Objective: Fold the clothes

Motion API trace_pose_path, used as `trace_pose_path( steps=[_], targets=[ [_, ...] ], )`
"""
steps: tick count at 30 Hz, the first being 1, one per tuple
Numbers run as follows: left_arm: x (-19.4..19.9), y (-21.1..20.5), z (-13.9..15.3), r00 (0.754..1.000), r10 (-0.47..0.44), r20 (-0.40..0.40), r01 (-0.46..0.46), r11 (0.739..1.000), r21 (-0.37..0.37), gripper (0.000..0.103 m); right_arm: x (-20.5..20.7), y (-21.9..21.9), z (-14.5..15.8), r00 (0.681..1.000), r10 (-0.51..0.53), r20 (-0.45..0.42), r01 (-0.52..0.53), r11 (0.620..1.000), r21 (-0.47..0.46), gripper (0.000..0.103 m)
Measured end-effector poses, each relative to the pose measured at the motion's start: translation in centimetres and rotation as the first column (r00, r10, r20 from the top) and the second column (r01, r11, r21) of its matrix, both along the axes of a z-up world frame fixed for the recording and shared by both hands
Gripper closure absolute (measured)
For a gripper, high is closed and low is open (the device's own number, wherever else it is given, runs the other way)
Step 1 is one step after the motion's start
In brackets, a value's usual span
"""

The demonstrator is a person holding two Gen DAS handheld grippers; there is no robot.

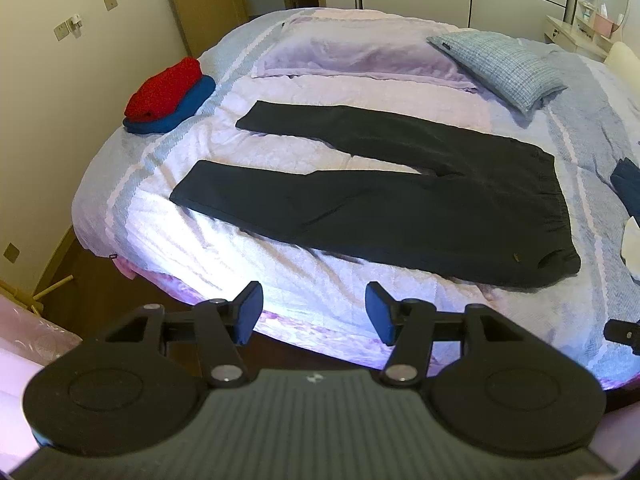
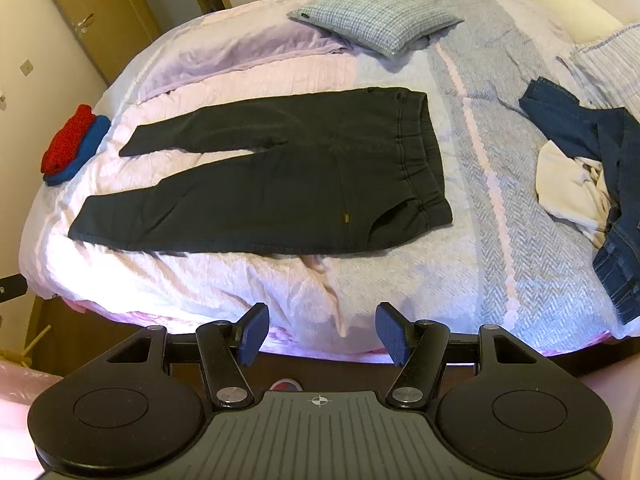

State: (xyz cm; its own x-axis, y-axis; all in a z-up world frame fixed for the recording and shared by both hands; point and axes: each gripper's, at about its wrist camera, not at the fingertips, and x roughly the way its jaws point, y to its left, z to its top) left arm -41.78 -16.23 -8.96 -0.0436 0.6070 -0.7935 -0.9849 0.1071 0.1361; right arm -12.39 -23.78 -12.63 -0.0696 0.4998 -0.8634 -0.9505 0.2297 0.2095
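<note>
Two tools, left tool and right tool, hung open and empty off the bed's near edge. Black trousers lay flat mid-bed, legs splayed left, likely staged for a leg-over-leg fold. Folded stack sat far left, unfolded heap right.

A checked pillow lies beside a wooden door.

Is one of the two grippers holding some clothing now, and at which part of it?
Nothing is held. The left gripper and the right gripper are both open and empty, near the bed's edge, apart from the black trousers.
</note>
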Motion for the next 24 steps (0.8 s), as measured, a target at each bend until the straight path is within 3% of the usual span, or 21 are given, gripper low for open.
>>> trace_pose_path(
  steps=[5,13,18,24],
  targets=[
    [-0.3,0.7,-0.8,1.000,0.009,-0.003,-0.009,1.000,-0.024,0.050,-0.6,1.1,0.0,1.000,0.013,0.017,-0.013,1.000,-0.009,0.040],
    [-0.9,5.5,-1.7,1.000,0.003,0.002,-0.003,0.999,-0.033,0.050,-1.2,4.7,-0.6,0.999,-0.003,0.033,0.003,1.000,-0.017,0.040],
    [-1.2,11.3,-2.6,1.000,-0.027,0.006,0.028,0.999,-0.045,0.050,-1.4,8.9,-1.3,0.998,-0.049,0.027,0.050,0.998,-0.035,0.040],
    [-1.1,20.5,-3.5,0.992,-0.126,-0.008,0.125,0.990,-0.067,0.050,-1.6,14.9,-2.2,0.986,-0.162,0.026,0.164,0.986,-0.045,0.040]
  ],
)
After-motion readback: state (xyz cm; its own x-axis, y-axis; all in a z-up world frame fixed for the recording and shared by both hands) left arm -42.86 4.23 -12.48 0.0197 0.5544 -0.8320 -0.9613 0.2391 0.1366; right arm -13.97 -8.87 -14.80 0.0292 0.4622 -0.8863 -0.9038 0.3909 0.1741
